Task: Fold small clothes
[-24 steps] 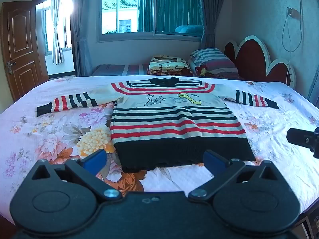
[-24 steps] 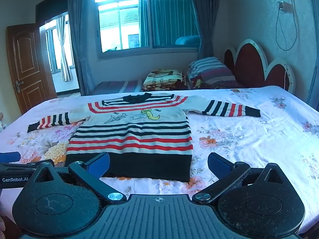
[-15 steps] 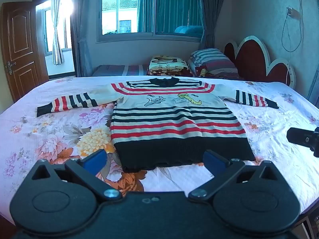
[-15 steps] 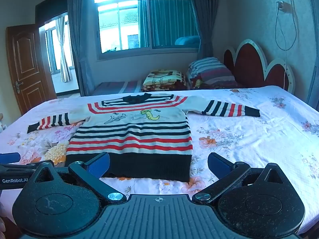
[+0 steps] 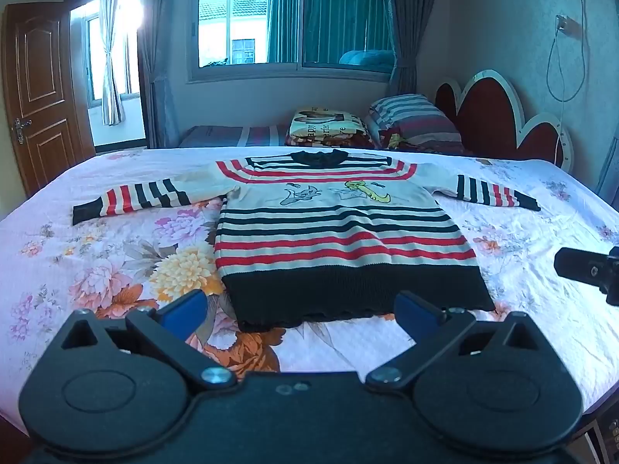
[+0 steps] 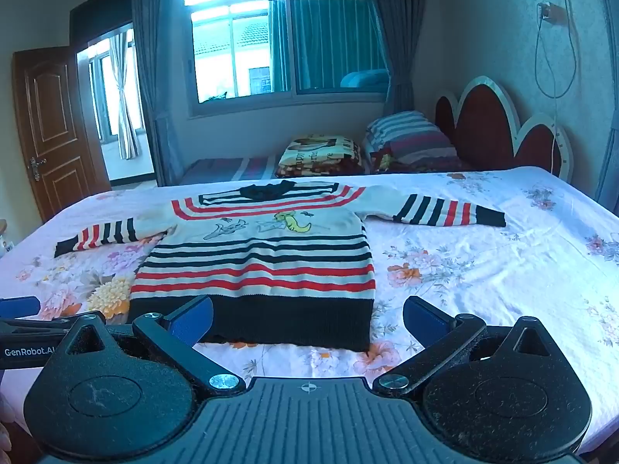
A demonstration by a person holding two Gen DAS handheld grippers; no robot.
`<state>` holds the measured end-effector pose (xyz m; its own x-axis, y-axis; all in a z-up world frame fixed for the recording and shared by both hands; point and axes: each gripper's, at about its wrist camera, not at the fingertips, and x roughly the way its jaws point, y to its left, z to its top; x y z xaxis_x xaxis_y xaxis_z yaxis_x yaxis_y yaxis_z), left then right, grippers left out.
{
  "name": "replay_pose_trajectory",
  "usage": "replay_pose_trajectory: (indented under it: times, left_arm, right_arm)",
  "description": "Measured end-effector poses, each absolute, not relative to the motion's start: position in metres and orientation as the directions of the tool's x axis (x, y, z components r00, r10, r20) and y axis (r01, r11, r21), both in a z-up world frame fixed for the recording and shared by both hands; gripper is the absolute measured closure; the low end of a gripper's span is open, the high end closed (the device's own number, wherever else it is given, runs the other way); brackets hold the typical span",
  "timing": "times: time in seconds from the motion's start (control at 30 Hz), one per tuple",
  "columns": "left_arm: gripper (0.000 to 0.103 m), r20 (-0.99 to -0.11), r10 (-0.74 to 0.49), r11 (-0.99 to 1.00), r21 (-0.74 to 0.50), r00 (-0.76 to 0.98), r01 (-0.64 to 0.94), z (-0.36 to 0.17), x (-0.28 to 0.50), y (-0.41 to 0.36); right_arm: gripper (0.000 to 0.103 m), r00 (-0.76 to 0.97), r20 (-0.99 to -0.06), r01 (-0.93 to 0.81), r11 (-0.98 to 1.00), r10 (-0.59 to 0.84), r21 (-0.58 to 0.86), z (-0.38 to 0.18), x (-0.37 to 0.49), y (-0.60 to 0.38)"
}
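The left gripper (image 5: 300, 311) hangs over the near edge of the bed (image 5: 96, 263), its blue fingers (image 5: 182, 311) spread wide and holding nothing. Just beyond them a striped sweater (image 5: 336, 232) lies flat, sleeves outstretched, its dark hem nearest the fingers.

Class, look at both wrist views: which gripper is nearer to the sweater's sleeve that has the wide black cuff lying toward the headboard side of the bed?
Right. The right gripper sits toward that sleeve; the left gripper faces the hem, farther over.
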<state>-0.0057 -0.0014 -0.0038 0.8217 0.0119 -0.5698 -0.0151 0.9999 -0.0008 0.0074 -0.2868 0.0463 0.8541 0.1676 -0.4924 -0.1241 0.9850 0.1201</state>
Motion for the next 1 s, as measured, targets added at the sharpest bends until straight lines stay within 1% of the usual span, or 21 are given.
replay_pose_trajectory:
  times: [0.57, 0.7, 0.77, 0.87, 0.97, 1.0]
  left_arm:
    - [0.000, -0.571, 0.015, 1.000, -0.004, 0.821, -0.021, -0.004, -0.009, 0.001]
    - [0.000, -0.574, 0.021, 1.000, 0.004, 0.819, -0.023, -0.006, -0.007, 0.003]
    - [0.000, -0.569, 0.020, 0.999, -0.014, 0.822, -0.034, -0.006, -0.005, 0.003]
    - [0.000, -0.572, -0.033, 0.996, -0.083, 0.820, -0.017, -0.007, 0.004, 0.003]
    - [0.000, -0.542, -0.083, 0.996, -0.076, 0.836, 0.050, -0.007, 0.014, -0.007]
    - [0.000, -0.530, -0.083, 0.996, -0.072, 0.844, 0.053, -0.006, 0.019, -0.010]
  right_arm:
    - [0.000, 0.852, -0.493, -0.132, 0.984, 0.174, 0.118, 0.046, 0.007, -0.278]
    - [0.000, 0.852, -0.497, -0.115, 0.985, 0.166, 0.131, 0.045, 0.009, -0.280]
    - [0.000, 0.853, -0.497, -0.100, 0.985, 0.158, 0.141, 0.045, 0.010, -0.284]
    - [0.000, 0.869, -0.482, -0.054, 0.991, 0.107, 0.124, 0.047, 0.010, -0.294]
    - [0.000, 0.878, -0.466, -0.045, 0.988, 0.110, 0.149, 0.050, 0.013, -0.312]
    - [0.000, 0.882, -0.462, -0.028, 0.988, 0.096, 0.151, 0.052, 0.015, -0.319]
